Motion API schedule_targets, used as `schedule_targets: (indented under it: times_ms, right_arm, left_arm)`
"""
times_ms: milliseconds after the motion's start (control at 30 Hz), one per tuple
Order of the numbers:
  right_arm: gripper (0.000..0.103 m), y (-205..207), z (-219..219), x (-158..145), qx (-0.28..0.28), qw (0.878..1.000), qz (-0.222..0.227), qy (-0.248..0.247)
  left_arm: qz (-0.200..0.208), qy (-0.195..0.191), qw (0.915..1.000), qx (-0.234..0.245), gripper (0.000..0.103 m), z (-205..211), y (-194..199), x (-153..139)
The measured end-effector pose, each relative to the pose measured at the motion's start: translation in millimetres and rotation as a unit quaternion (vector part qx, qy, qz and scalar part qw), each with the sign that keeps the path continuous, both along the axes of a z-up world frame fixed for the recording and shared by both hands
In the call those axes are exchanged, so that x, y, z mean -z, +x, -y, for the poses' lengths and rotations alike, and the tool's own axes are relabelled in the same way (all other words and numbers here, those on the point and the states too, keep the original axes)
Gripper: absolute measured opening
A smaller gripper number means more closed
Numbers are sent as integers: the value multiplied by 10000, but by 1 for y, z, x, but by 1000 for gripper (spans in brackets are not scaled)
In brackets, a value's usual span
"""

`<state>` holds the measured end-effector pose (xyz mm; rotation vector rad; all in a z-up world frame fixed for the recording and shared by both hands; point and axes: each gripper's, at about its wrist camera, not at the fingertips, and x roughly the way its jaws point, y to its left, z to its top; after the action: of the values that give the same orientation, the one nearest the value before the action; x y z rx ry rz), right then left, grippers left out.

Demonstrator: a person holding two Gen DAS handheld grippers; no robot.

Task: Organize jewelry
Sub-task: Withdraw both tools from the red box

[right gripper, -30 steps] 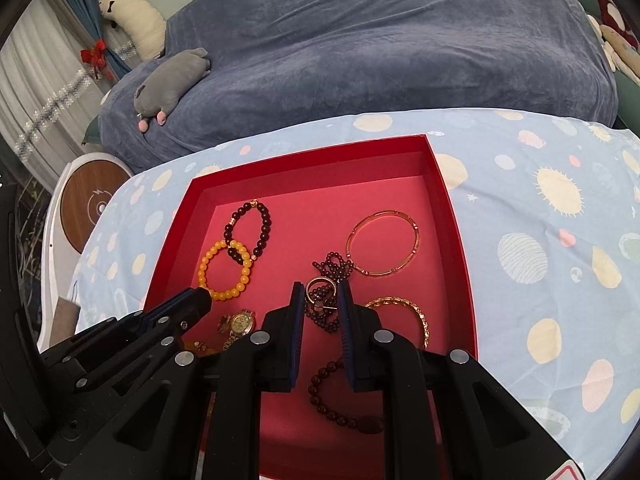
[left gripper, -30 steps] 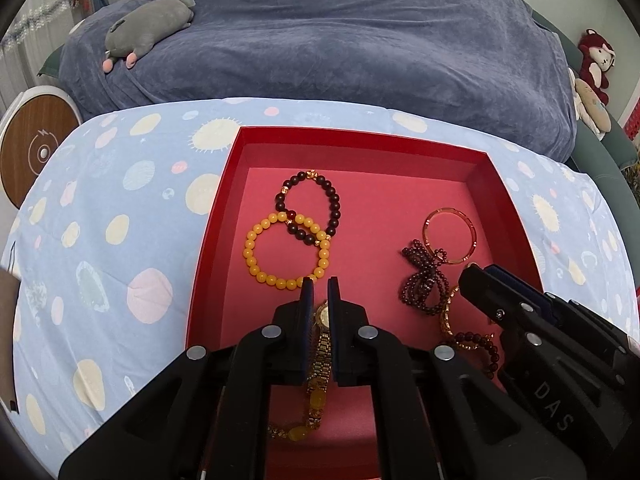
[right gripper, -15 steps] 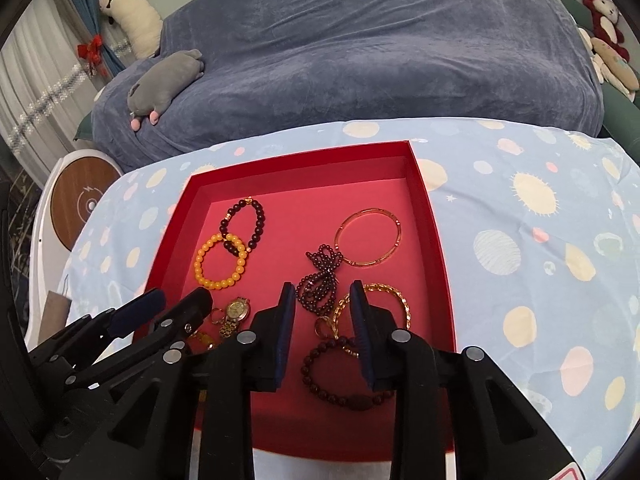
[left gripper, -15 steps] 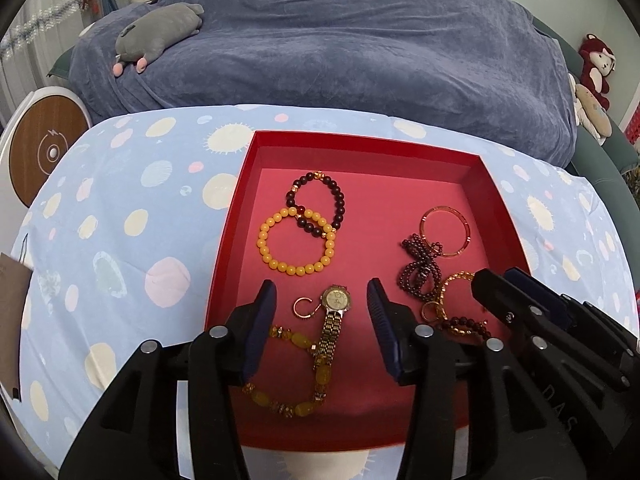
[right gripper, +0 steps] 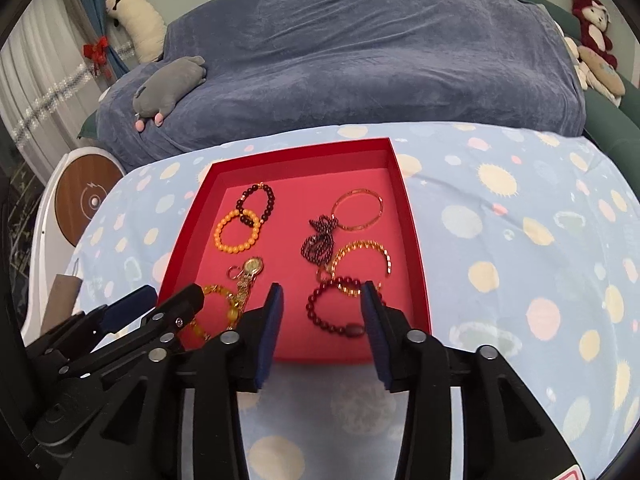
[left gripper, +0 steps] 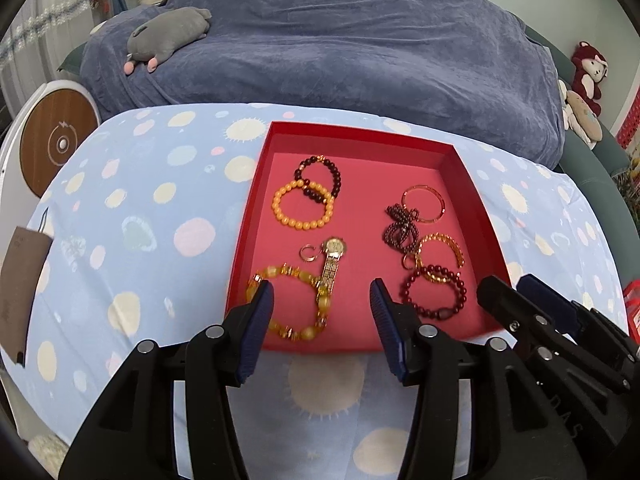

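A red tray (left gripper: 246, 236) (right gripper: 416, 248) on the spotted blue cloth holds several pieces of jewelry. On its left lie a dark bead bracelet (left gripper: 320, 178), an orange bead bracelet (left gripper: 302, 210), a gold watch (left gripper: 333, 258) and an amber bracelet (left gripper: 288, 304). On its right lie a thin gold bangle (left gripper: 423, 209), a dark bead cluster (left gripper: 400, 229), a gold chain bracelet (left gripper: 440, 250) and a red bead bracelet (left gripper: 434, 292) (right gripper: 336, 306). My left gripper (left gripper: 322, 296) is open and empty over the tray's near edge. My right gripper (right gripper: 322, 300) is open and empty beside it.
A blue-covered bed (left gripper: 340, 48) with a grey plush toy (left gripper: 168, 34) lies behind the table. A round white-and-wood device (left gripper: 52, 148) stands at the left. Plush toys (left gripper: 588, 76) sit at the right. A brown card (left gripper: 20, 280) lies at the cloth's left edge.
Both grippers opened, let go of the watch and the small ring, and pulled back and up from the tray. The jewelry now lies loose in the tray.
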<state>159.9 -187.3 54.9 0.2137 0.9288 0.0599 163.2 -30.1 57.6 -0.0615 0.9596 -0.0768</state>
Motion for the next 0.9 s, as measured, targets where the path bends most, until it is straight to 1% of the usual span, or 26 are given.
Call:
schedule_targets:
  times_ms: [67,133,233,300,333,400,433,500,733,767,800,900]
  right_arm:
    - [48,-10,3,0,23,10000,16,40]
    - [51,-18,2,-1,32,10000,72,-22]
    - [54,-29,1,-1,22,9998,94,-175]
    - [61,-34,2,-1,65,9996,88,-252]
    - [63,-37,3,0,96,9996,87,-253]
    - [73,-42,6,2,171,9996,54,-228]
    - [75,-44,9,4,213,9995,16,-216]
    - [82,-48,11,6,233,9995,-32,-226]
    - [85,-62,11,13,233,9990,-122,-371]
    - [87,-64,11,13,247,9989,-109,-373]
    - [97,-66,12,14,254,9989,-105,-373]
    - [96,-72,14,15,271,9990,-48,-351]
  left_arm:
    - [13,-5,10000,-73,60,-2,-10,0]
    - [14,15,9999,-99,63,-4,-18,0]
    - [-5,59,9999,-106,64,-4,-28,2]
    - [-32,77,9999,-136,64,-5,-34,3]
    - [-56,72,9998,-160,67,-7,-36,5]
    - [-92,75,9996,-250,73,-10,-41,7]
    - [-104,71,9995,-300,77,-11,-44,8]
    - [-125,65,9994,-323,79,-13,-49,11]
    - [-214,167,9988,-409,88,-17,-62,20]
    - [-227,171,9987,-418,89,-17,-64,21]
    - [-228,198,9985,-451,89,-18,-65,21]
    - [-244,229,9985,-432,91,-17,-68,22]
